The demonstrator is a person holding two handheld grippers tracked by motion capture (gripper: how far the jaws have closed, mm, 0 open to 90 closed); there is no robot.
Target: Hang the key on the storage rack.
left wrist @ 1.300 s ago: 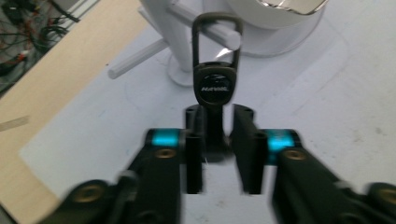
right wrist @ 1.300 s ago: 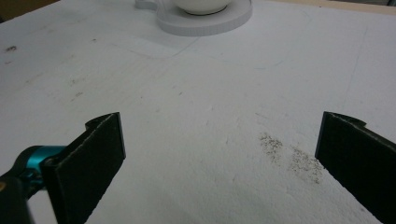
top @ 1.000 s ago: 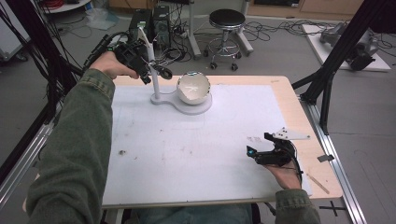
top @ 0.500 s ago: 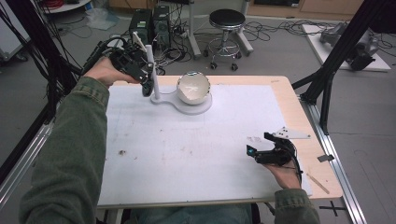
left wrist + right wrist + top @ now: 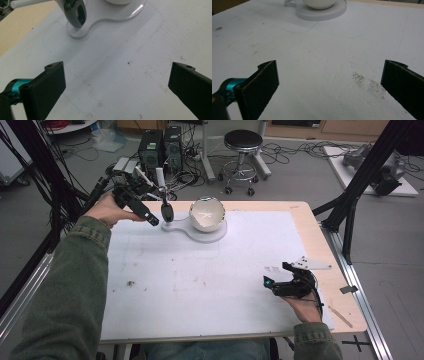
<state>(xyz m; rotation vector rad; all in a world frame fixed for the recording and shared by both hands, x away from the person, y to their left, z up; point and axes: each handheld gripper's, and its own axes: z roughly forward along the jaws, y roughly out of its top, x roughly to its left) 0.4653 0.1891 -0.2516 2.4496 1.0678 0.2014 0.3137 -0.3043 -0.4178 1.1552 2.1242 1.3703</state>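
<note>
High view: both grippers spread and empty over a white table

High view shows a white board (image 5: 200,280) covering a wooden table (image 5: 320,245). At the far side sits a white bowl (image 5: 207,213) on a clear, keyhole-shaped acrylic base (image 5: 200,232). At the left, narrow end of that base stands a dark grey and white handled tool (image 5: 166,211), leaning slightly, its head touching the base.

Left gripper (image 5: 145,215) is held in the person's left hand (image 5: 107,207) at the far left of the table, just beside the tool. In the left gripper view its two black jaws stand wide apart with nothing between them, pointing at bare board, with the tool (image 5: 75,13) and the edge of the base (image 5: 105,23) farther ahead.

Right gripper (image 5: 272,285) rests low at the near right, held by the right hand (image 5: 302,305), well apart from the bowl. In the right gripper view its jaws are likewise spread and empty, above scuffed white board with a patch of dark specks (image 5: 369,83); the bowl (image 5: 319,3) and its base (image 5: 322,13) lie far ahead
</note>
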